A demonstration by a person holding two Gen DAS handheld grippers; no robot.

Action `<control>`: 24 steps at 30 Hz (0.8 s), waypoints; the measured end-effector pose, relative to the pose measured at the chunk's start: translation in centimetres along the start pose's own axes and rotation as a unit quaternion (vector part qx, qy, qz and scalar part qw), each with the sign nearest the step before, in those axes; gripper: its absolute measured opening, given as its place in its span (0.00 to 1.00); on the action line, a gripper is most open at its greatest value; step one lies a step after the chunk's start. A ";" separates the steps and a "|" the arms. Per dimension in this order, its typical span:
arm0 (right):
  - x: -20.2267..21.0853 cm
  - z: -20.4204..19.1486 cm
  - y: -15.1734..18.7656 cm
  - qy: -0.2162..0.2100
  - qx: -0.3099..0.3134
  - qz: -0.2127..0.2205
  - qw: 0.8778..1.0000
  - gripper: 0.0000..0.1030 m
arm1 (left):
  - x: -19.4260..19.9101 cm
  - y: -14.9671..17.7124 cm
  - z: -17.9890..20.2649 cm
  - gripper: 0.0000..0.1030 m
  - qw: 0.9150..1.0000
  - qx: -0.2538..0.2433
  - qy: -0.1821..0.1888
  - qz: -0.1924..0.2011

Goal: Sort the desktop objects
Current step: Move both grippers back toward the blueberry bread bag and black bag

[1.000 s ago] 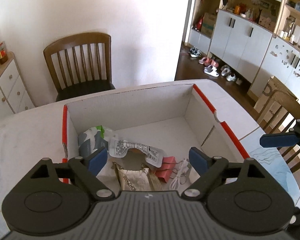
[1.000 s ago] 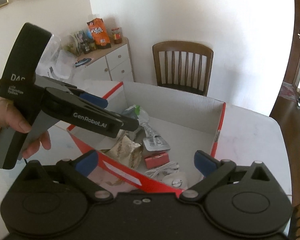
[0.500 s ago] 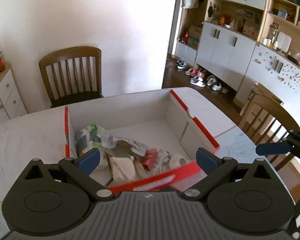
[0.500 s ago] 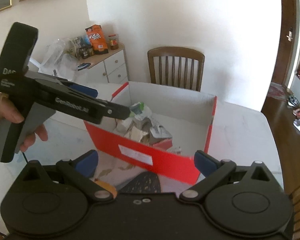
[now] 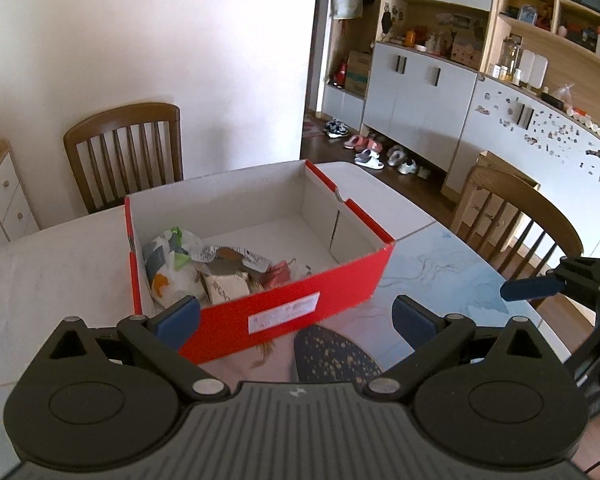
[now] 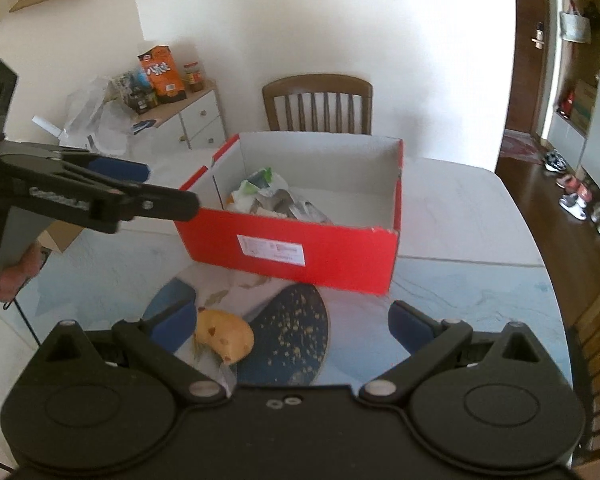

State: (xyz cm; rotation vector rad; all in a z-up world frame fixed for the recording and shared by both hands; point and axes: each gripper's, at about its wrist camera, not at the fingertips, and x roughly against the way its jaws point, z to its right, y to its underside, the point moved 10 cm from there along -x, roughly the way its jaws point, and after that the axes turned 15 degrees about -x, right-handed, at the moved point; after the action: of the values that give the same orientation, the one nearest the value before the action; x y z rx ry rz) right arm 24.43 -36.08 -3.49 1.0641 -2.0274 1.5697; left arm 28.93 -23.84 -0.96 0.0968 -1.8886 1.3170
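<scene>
Red cardboard is now filling the middle of both views: the shoe box (image 5: 260, 264) is standing on the table (image 5: 52, 264) in front of me, and I am seeing its whole front wall with the white label (image 6: 271, 249). One second ago my left gripper (image 5: 296, 316) was hanging right over the open box and looking down into it; now I am pulling it back and up, so the box is lying further from me. My right gripper (image 6: 292, 318) is retreating in the same way. Both grippers are wide open and holding nothing.

Inside the box the sorted things are lying together at its left side: a white-green bag (image 5: 168, 264), a brown packet (image 5: 224, 288) and something pink (image 5: 280, 274). I judge the drop is finished. On the patterned mat (image 6: 296, 336) near me a yellow object (image 6: 225, 334) is waiting outside the box, just beside my right gripper's left finger. Probably it is the next thing to sort.
</scene>
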 end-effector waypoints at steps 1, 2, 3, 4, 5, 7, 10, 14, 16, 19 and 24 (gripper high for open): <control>0.1 0.1 0.3 0.003 -0.003 0.001 1.000 0.99 | 0.2 0.3 0.1 0.99 1.000 0.000 0.003 0.000; 0.2 0.1 0.5 0.005 -0.006 0.002 1.000 0.99 | 0.3 0.8 0.3 0.99 1.000 -0.002 0.008 -0.002; 0.2 0.2 0.8 0.008 -0.009 0.002 1.000 0.99 | 0.5 1.2 0.4 0.99 1.000 -0.003 0.012 -0.003; 0.3 0.2 1.0 0.011 -0.011 0.002 1.000 0.99 | 0.7 1.7 0.5 0.99 1.000 -0.004 0.014 -0.003; 0.3 0.3 1.3 0.014 -0.012 0.003 1.000 0.99 | 0.8 2.3 0.6 0.99 1.000 -0.002 0.015 -0.002; 0.2 0.4 1.9 0.024 -0.012 0.004 1.000 0.99 | 1.1 3.3 0.8 0.99 1.000 -0.002 0.020 -0.002; 0.0 0.5 2.9 0.034 -0.012 0.004 0.999 0.99 | 1.4 4.9 1.7 0.99 1.000 -0.013 0.024 -0.002; -0.6 0.8 4.1 0.046 -0.015 0.002 0.999 0.99 | 1.9 6.7 3.5 0.99 0.998 -0.032 0.047 0.003; -1.0 1.0 4.8 0.050 -0.018 -0.001 0.999 0.99 | 1.7 7.6 4.5 0.99 0.998 -0.043 0.055 0.001; -1.7 1.3 5.7 0.055 -0.021 -0.008 0.998 0.99 | 1.5 9.1 6.2 0.99 0.996 -0.057 0.072 -0.002; -2.7 1.9 7.0 0.061 -0.027 -0.021 0.998 0.98 | 0.8 11.3 9.0 0.99 0.991 -0.103 0.083 -0.011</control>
State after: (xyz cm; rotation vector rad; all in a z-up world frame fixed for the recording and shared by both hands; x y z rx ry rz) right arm 21.31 -36.28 -10.60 0.9604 -1.9435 1.5122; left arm 17.82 -25.77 -9.99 -0.0956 -1.8641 1.0739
